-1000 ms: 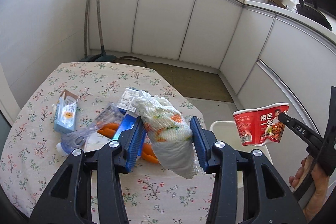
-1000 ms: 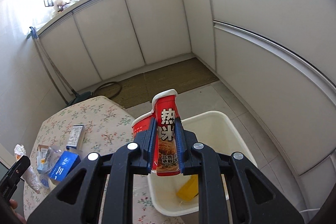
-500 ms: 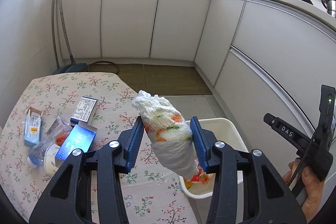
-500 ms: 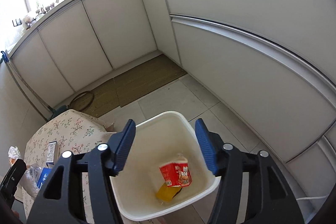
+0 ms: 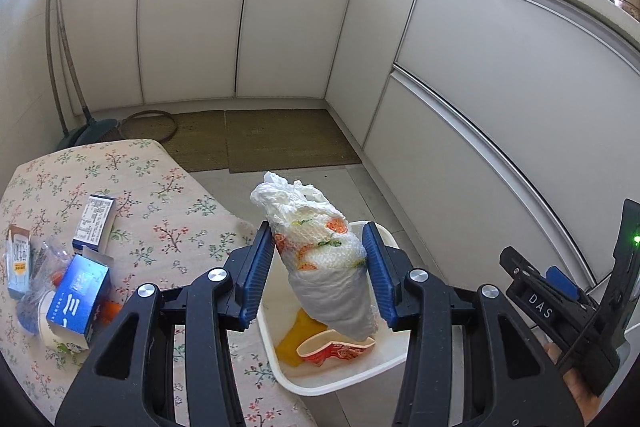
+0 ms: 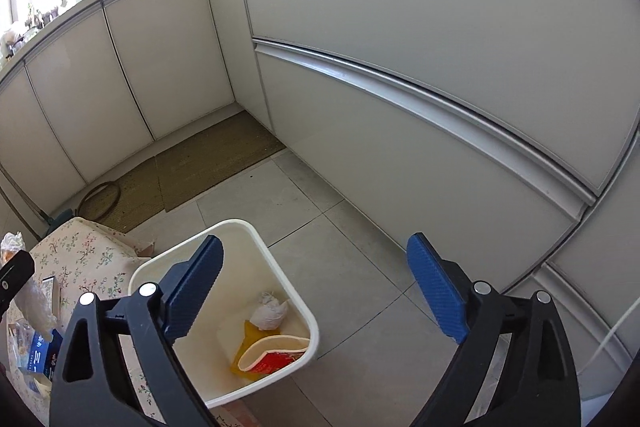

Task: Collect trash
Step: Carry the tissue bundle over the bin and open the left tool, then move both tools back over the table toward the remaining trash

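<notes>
**Red cup dropped, paper wad coming next**

Red noodle cup point(image 6: 276, 357) is now lying in the white bin point(image 6: 280, 263), beside a yellow wrapper point(image 6: 246, 345) and a crumpled tissue point(image 6: 269, 311); a second ago the right claw point(image 6: 316, 291) was clamping it. That claw's jaws are opening wide, nothing between them. Left claw point(image 5: 318, 269) is gripping the stained paper wad point(image 5: 316, 255) and has been swinging over from the desk point(image 5: 172, 211); it is hanging above the bin. Judgement: one item binned, the wad is due for release. Boxes point(image 5: 78, 293) are waiting on the desk.
</notes>
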Demonstrator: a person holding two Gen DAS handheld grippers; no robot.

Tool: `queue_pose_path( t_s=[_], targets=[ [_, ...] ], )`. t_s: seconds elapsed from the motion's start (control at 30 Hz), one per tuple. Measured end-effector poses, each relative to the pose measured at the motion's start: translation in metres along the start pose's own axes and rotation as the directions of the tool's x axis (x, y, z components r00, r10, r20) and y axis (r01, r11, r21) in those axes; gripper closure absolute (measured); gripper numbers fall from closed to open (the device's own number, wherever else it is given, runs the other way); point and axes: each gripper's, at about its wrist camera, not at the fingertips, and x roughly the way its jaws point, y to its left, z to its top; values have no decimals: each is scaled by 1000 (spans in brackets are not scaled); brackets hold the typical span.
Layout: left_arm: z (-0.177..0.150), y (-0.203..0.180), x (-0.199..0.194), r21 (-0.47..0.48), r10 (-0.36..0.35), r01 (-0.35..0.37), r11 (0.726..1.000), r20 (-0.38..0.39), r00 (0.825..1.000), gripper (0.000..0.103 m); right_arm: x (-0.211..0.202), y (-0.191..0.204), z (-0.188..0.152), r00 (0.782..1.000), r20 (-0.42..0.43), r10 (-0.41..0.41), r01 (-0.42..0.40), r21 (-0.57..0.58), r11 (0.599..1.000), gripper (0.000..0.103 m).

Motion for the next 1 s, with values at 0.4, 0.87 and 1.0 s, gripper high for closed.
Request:
queue_pose_path(
  t_s=[0.4,0.87,1.0],
  targets=[
    [7,-30,37,33,-24,27,999,-97,995,57,0,-15,1,999,22,-49,49,14,999,12],
    [-3,-12,23,56,100,-97,994,-48,994,20,-10,8,-7,999,48,-16,16,-15,1000,8],
    [-7,-4,7,62,153,-153,986,16,988,16,-16,24,-12,998,66,0,3,-52,999,7]
  ],
)
